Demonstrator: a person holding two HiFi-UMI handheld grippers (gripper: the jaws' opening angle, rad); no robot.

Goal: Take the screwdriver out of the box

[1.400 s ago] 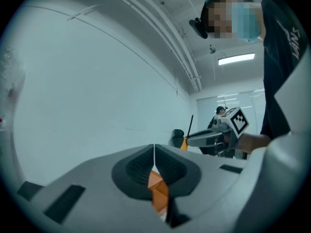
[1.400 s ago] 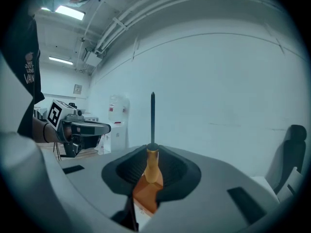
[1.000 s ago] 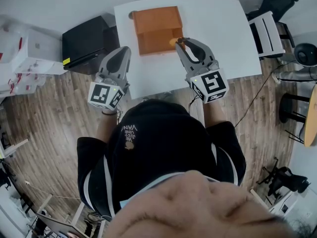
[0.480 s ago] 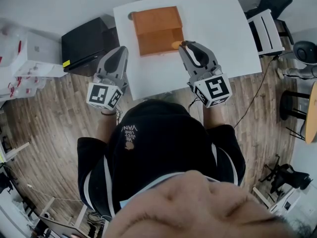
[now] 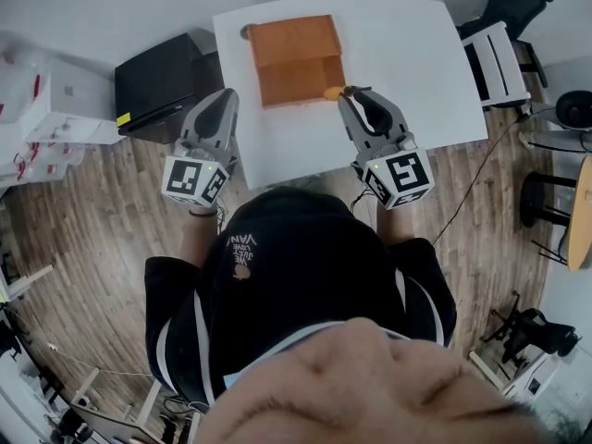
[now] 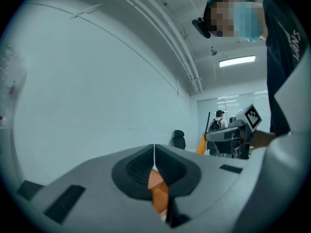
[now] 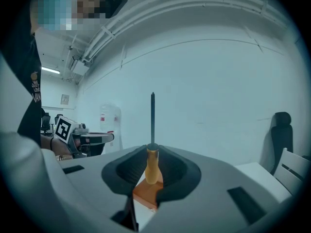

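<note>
The right gripper (image 5: 350, 92) holds the screwdriver (image 5: 334, 92) at the orange box (image 5: 296, 54).
Head view: the orange handle lies between the fingers, at the box's near right corner on the white desk (image 5: 398, 54); the left gripper (image 5: 228, 96) is at the desk's edge. Left gripper view: fingers (image 6: 131, 166) clenched on nothing, box behind them. Right gripper view: fingers (image 7: 124, 171) grasp the handle; the dark shaft rises above the fingertips.

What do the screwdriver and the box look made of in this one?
The screwdriver has a smooth orange-tan handle, wood or plastic by its look, and a thin dark shaft, likely metal. The box is flat-panelled and evenly matte orange: painted wood or plastic, hard to say which.
</note>
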